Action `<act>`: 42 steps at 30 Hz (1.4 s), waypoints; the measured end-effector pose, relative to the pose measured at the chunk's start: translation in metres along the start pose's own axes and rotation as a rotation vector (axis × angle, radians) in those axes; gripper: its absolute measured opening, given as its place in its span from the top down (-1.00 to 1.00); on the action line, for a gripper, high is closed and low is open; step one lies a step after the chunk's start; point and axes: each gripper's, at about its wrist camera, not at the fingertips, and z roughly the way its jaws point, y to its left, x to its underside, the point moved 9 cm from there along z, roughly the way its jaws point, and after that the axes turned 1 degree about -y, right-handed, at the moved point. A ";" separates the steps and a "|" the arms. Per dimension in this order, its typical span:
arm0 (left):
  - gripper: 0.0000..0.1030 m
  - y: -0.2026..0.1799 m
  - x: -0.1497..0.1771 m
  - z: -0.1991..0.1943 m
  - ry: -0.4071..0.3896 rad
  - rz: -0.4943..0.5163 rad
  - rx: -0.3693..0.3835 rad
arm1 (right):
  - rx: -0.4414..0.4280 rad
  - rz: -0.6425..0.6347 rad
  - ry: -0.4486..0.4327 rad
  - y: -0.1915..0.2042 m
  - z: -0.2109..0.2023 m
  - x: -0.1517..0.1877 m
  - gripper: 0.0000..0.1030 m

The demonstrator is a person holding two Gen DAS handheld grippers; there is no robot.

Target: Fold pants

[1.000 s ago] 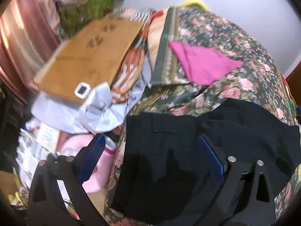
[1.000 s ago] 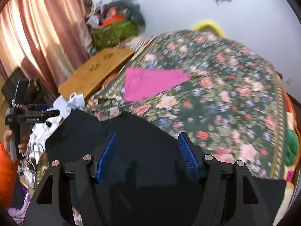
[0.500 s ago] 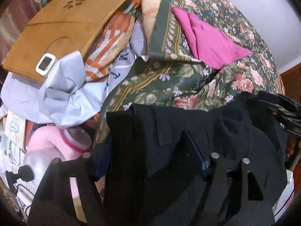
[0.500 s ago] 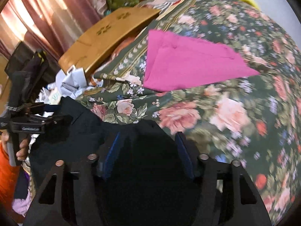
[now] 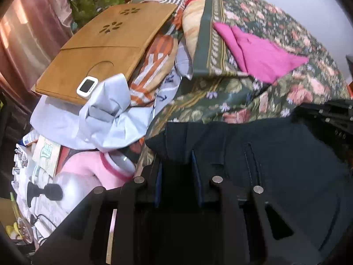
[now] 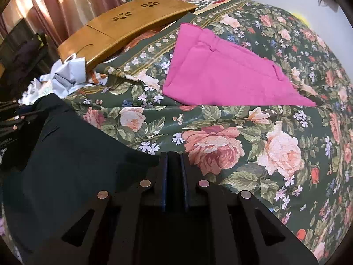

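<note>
Looking along the left gripper, I saw its blue-lined fingers drawn close together with a dark fold of the black fabric pants pinched between them, at the garment's near left corner. From that pinch the pants spread away to the right across the front edge of the dark green floral bedspread, a stitched pocket slit showing on the cloth just right of the tongs. My right gripper was likewise clamped: its two fingers stood nearly together with a narrow strip of the same black cloth caught between them, and the rest of the pants fell off to the left of it, over the bed's edge. Part of the left tool's black frame showed at the left rim of the right view, touching the cloth. Beyond the pants, well apart from both grippers, a folded magenta garment lay flat on the bedspread. To the left of the bed I saw a tan wooden lap tray with flower cut-outs, a small white gadget with a dark screen resting on its near edge, and crumpled pale blue fabric just below it.
</note>
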 end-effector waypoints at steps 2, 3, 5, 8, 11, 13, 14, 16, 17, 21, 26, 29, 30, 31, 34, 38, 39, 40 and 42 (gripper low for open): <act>0.44 -0.001 0.000 -0.003 -0.004 0.001 -0.021 | 0.024 -0.009 0.001 0.000 -0.003 -0.002 0.80; 0.38 -0.001 0.000 -0.005 0.000 -0.004 -0.018 | 0.027 0.001 -0.001 -0.001 -0.008 -0.002 0.80; 0.35 0.000 0.001 -0.013 0.009 -0.012 -0.015 | 0.019 0.027 -0.019 -0.002 -0.021 -0.002 0.77; 0.13 -0.001 0.006 -0.033 0.002 -0.008 -0.009 | 0.015 0.042 -0.075 -0.003 -0.052 0.002 0.74; -0.34 -0.001 0.013 -0.060 -0.039 -0.016 0.006 | 0.005 0.051 -0.123 -0.003 -0.086 0.010 0.68; -0.49 -0.003 0.019 -0.079 -0.070 -0.021 0.022 | -0.008 0.071 -0.159 -0.004 -0.109 0.020 0.62; -0.55 -0.004 0.022 -0.087 -0.077 -0.025 0.028 | -0.007 0.080 -0.171 -0.003 -0.116 0.024 0.53; -0.62 -0.006 0.028 -0.096 -0.075 -0.037 0.046 | -0.010 0.087 -0.194 0.000 -0.133 0.038 0.39; -0.65 -0.006 0.032 -0.100 -0.072 -0.044 0.055 | -0.015 0.088 -0.203 0.002 -0.139 0.043 0.35; -0.66 -0.008 0.049 -0.109 -0.050 -0.083 0.086 | -0.017 0.089 -0.226 0.010 -0.158 0.072 0.31; -0.66 -0.004 0.076 -0.109 -0.017 -0.151 0.093 | -0.009 0.065 -0.223 0.026 -0.163 0.111 0.20; -0.66 -0.005 0.091 -0.102 0.026 -0.195 0.133 | -0.011 0.053 -0.186 0.033 -0.155 0.135 0.20; -0.66 -0.006 0.097 -0.099 0.046 -0.219 0.163 | -0.007 0.050 -0.173 0.035 -0.153 0.142 0.20; -0.66 -0.008 0.100 -0.097 0.060 -0.236 0.187 | -0.005 0.045 -0.159 0.037 -0.149 0.147 0.20; -0.66 -0.019 0.110 -0.091 0.101 -0.288 0.287 | 0.009 0.052 -0.187 0.037 -0.148 0.158 0.17; -0.66 -0.034 0.112 -0.084 0.135 -0.319 0.365 | -0.021 0.093 -0.180 0.034 -0.150 0.160 0.16; -0.66 -0.035 0.110 -0.083 0.138 -0.325 0.367 | -0.024 0.096 -0.180 0.036 -0.151 0.161 0.16; -0.66 -0.037 0.108 -0.081 0.137 -0.328 0.369 | -0.024 0.096 -0.180 0.038 -0.151 0.162 0.16; -0.56 -0.040 0.102 -0.075 0.139 -0.326 0.370 | -0.024 0.092 -0.177 0.040 -0.152 0.162 0.15</act>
